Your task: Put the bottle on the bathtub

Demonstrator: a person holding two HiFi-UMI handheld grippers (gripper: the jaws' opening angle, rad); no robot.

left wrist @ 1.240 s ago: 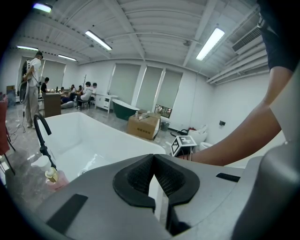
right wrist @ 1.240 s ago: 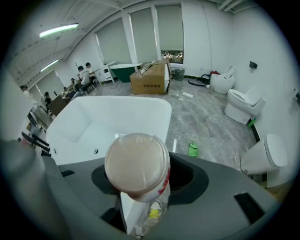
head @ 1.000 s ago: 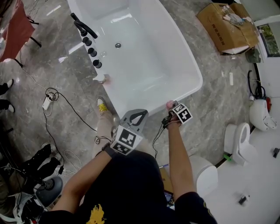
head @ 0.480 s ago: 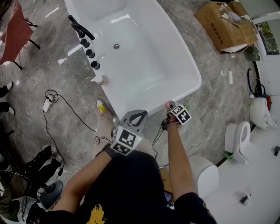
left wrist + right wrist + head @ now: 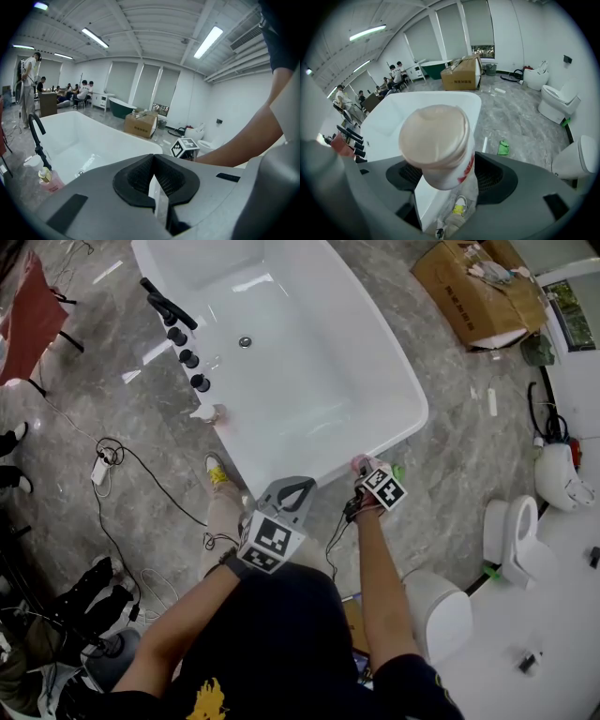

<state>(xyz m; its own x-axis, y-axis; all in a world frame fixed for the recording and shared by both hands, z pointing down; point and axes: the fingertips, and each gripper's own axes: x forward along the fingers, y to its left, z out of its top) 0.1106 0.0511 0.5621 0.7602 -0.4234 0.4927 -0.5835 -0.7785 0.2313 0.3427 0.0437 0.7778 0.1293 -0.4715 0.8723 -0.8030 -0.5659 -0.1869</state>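
Observation:
A white bottle (image 5: 438, 145) with a pinkish cap and red print sits clamped between the jaws of my right gripper (image 5: 445, 180). In the head view its pink cap (image 5: 360, 463) shows just beyond the right gripper (image 5: 371, 476), right at the near corner of the white bathtub (image 5: 403, 395). My left gripper (image 5: 289, 495) hovers over the tub's near end with its jaws together and nothing in them; in the left gripper view the pads (image 5: 157, 180) meet. A second pink bottle (image 5: 214, 414) stands on the tub's left rim.
Black faucet and knobs (image 5: 178, 334) line the tub's left rim. A cardboard box (image 5: 473, 287) lies on the floor at the top right. Toilets (image 5: 511, 545) stand to the right. Cables (image 5: 112, 451) trail on the floor at the left, and a green item (image 5: 503, 148) lies near the tub.
The right gripper with the bottle has shifted slightly up and towards the tub's near corner. The left gripper has stayed where it was.

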